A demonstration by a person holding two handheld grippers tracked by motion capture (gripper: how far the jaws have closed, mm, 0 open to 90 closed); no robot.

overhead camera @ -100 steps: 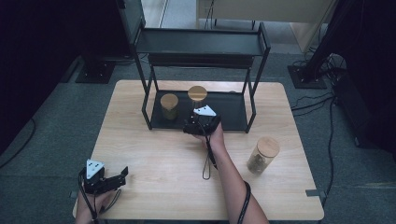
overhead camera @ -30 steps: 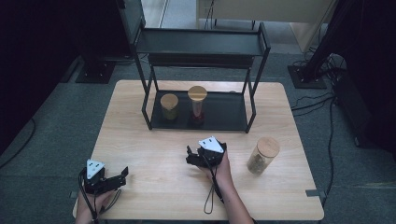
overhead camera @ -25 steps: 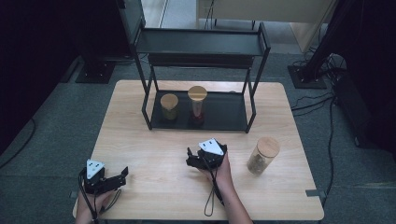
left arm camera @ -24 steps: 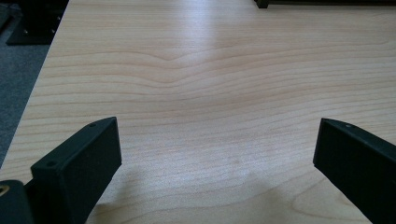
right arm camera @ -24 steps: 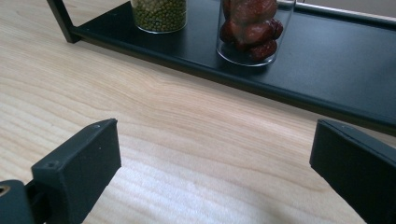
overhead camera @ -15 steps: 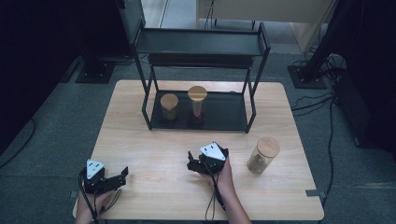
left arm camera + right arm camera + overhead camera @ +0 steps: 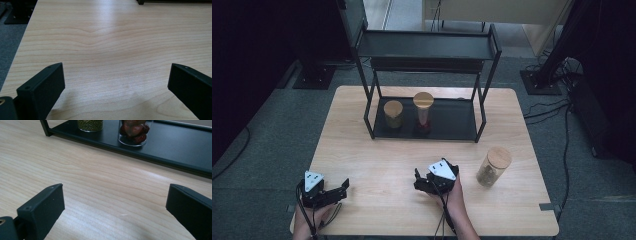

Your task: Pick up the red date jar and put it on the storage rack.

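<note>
Two wood-lidded glass jars stand on the bottom shelf of a black metal rack (image 7: 447, 120): a short jar of green beans (image 7: 393, 114) (image 7: 90, 124) and, to its right, a taller jar of red fruit (image 7: 423, 111) (image 7: 134, 131). A third jar (image 7: 493, 166) with dark contents stands on the table right of my right gripper (image 7: 418, 181). That gripper rests open low over the table's front middle, nothing between its jaws (image 7: 113, 212). My left gripper (image 7: 341, 187) lies open at the front left corner over bare wood (image 7: 115, 92).
The wooden table (image 7: 362, 160) has its left edge close to my left gripper, with grey carpet (image 7: 10, 47) beyond. The rack's top shelf (image 7: 427, 46) overhangs the two jars. Cables (image 7: 557, 115) lie on the floor at the right.
My right gripper has drawn back from the rack toward the table's front middle, leaving the red-fruit jar on the bottom shelf. The left gripper has stayed put.
</note>
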